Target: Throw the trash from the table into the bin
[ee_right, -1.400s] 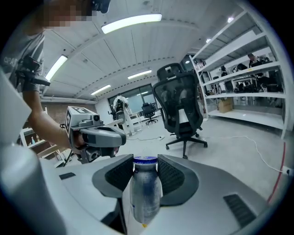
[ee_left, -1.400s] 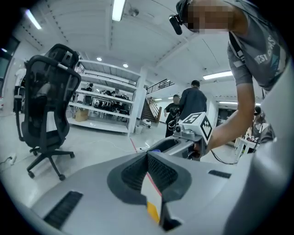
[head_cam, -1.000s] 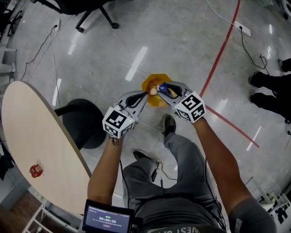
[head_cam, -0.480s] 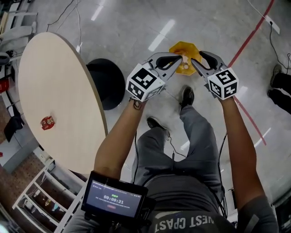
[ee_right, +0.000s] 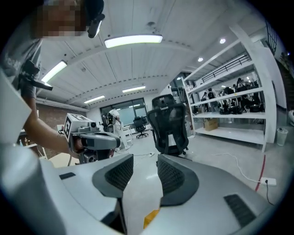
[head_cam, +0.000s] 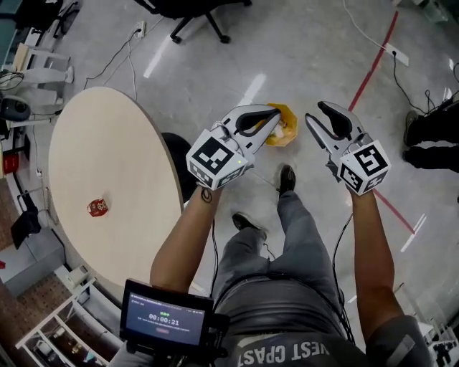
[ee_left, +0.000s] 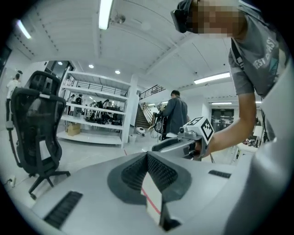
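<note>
Both grippers hang high over the floor in the head view, with nothing in either. My left gripper (head_cam: 276, 113) has its jaws shut tip to tip; its own view (ee_left: 147, 154) shows the pads meeting and empty. My right gripper (head_cam: 313, 115) stands open, a bare gap between the pads (ee_right: 145, 159). Far below on the floor sits the yellow bin (head_cam: 288, 133), partly hidden behind the left gripper; a sliver of the bin (ee_right: 150, 216) shows between the right jaws. A red wrapper (head_cam: 97, 208) lies on the round beige table (head_cam: 122, 165) at the left.
A black round base (head_cam: 178, 154) stands on the floor at the table's edge. An office chair (head_cam: 193, 14) is at the top, a red floor line (head_cam: 373, 61) runs at the right, and another person's feet (head_cam: 430, 132) stand beyond it. Shelving (head_cam: 57, 322) fills the lower left.
Both grippers have risen well above the bin. One second ago each held a piece of trash over it; now both jaws are empty.
</note>
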Action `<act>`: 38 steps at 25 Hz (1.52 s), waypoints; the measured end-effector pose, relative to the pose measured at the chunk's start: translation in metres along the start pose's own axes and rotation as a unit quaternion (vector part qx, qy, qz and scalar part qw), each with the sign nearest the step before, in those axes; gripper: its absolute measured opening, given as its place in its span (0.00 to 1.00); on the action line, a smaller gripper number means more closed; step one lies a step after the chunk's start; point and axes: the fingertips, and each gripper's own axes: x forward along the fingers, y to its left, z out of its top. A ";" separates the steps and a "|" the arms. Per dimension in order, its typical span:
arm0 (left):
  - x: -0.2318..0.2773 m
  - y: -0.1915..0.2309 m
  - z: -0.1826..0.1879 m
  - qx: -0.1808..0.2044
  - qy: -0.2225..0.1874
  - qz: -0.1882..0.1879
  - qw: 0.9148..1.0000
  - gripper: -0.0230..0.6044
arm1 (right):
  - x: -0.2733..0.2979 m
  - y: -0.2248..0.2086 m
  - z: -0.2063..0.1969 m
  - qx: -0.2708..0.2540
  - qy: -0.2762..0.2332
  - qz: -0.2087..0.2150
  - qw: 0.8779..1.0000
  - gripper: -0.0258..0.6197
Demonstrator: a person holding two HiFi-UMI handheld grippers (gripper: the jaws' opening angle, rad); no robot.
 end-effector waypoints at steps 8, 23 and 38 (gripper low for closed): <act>-0.046 -0.054 0.105 0.065 -0.057 -0.011 0.996 0.10 | -0.079 0.053 0.111 -0.045 -0.074 -0.020 0.996 0.06; -0.192 -0.153 0.224 0.140 -0.147 0.021 0.979 0.10 | -0.182 0.171 0.232 -0.125 -0.116 -0.040 0.985 0.06; -0.286 -0.166 0.245 0.158 -0.179 0.050 0.970 0.10 | -0.156 0.259 0.265 -0.173 -0.115 -0.007 0.978 0.06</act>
